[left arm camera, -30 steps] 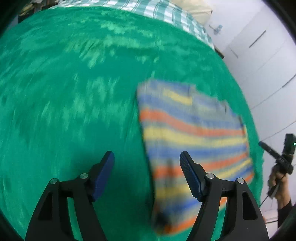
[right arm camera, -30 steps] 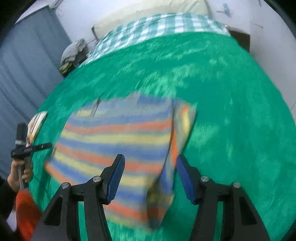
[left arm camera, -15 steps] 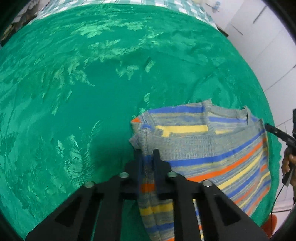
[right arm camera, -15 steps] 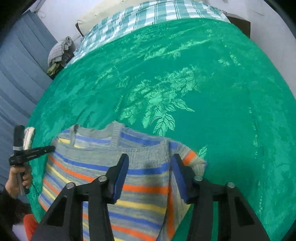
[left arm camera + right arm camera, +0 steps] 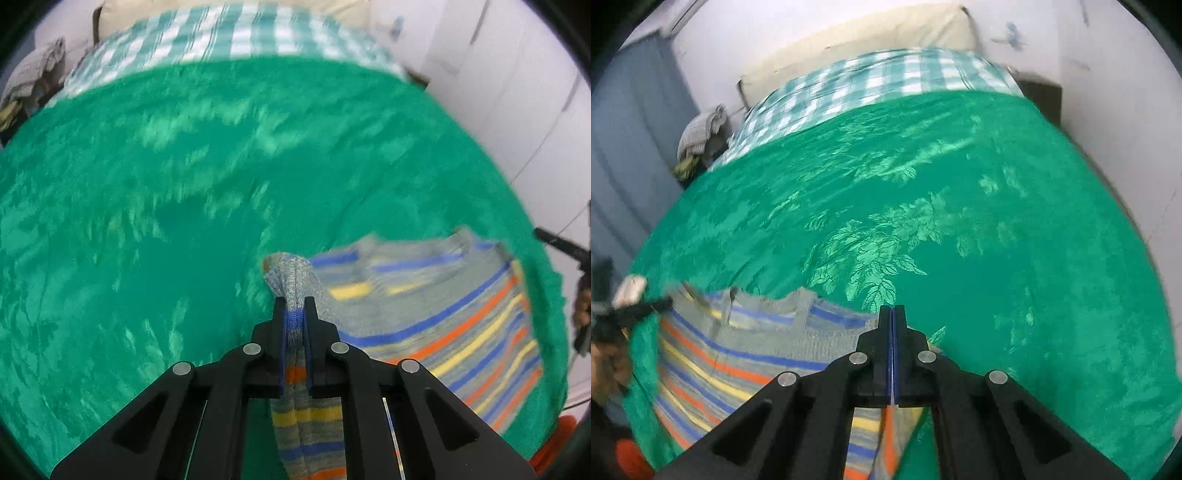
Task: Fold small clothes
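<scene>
Left wrist view: the left gripper [image 5: 294, 306] sits at lower centre of the frame. A second ago its jaws stood wide above the green bedspread [image 5: 147, 229]; they are now clamped on a bunched edge of the striped knit sweater [image 5: 443, 332]. The pinched fold rises between the pads and trails down behind them to the bottom edge. The rest of the sweater lies spread at right centre, on the bedspread. The other gripper and the hand that holds it appear at the far right edge. A checked sheet [image 5: 229, 37] crosses the top of the frame.

Right wrist view: the right gripper [image 5: 892, 314] sits at lower centre. Half a second ago its jaws stood apart over the sweater edge; the pads now meet with no visible gap at the tips. The striped knit sweater [image 5: 738, 354] fills the lower left and passes beneath the linkage. Fabric between the pads cannot be confirmed from this view. The green bedspread [image 5: 1034, 240] covers the remainder.

Judgement: both side edges appear secured, so the lift-and-fold stroke can begin. Verify the right-side grip before lifting.
</scene>
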`<state>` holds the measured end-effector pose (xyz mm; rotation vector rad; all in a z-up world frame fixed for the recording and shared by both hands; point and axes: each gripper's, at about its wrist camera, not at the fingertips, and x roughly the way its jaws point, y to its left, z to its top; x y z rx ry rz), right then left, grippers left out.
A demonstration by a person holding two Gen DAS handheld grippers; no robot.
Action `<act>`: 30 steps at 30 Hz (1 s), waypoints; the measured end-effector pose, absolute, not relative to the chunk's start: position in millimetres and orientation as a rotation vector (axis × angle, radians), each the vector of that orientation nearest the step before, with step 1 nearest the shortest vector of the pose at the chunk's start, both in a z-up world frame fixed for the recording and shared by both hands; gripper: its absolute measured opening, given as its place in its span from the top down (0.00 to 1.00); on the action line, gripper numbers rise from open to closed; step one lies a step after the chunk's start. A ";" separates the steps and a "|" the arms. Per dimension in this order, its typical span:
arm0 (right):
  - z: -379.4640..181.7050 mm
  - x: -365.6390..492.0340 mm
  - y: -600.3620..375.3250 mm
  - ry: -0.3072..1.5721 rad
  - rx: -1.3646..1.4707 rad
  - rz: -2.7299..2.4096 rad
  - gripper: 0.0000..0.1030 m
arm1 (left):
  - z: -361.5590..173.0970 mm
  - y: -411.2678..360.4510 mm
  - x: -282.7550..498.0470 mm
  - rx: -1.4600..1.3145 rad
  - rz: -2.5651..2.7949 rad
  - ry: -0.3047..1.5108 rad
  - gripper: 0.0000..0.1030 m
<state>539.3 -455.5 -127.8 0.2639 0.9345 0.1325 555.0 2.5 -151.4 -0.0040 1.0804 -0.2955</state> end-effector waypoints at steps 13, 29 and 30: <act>-183.7 560.7 -400.6 1.110 0.080 0.179 0.98 | -162.6 26.9 540.7 -0.014 -0.263 1.102 0.97; -120.0 543.9 -437.9 0.841 0.142 0.028 0.98 | -165.2 10.2 573.5 -0.016 -0.154 1.030 0.84; -126.0 547.0 -440.5 0.861 0.153 0.025 0.97 | -174.1 11.4 576.3 -0.019 -0.139 1.068 0.75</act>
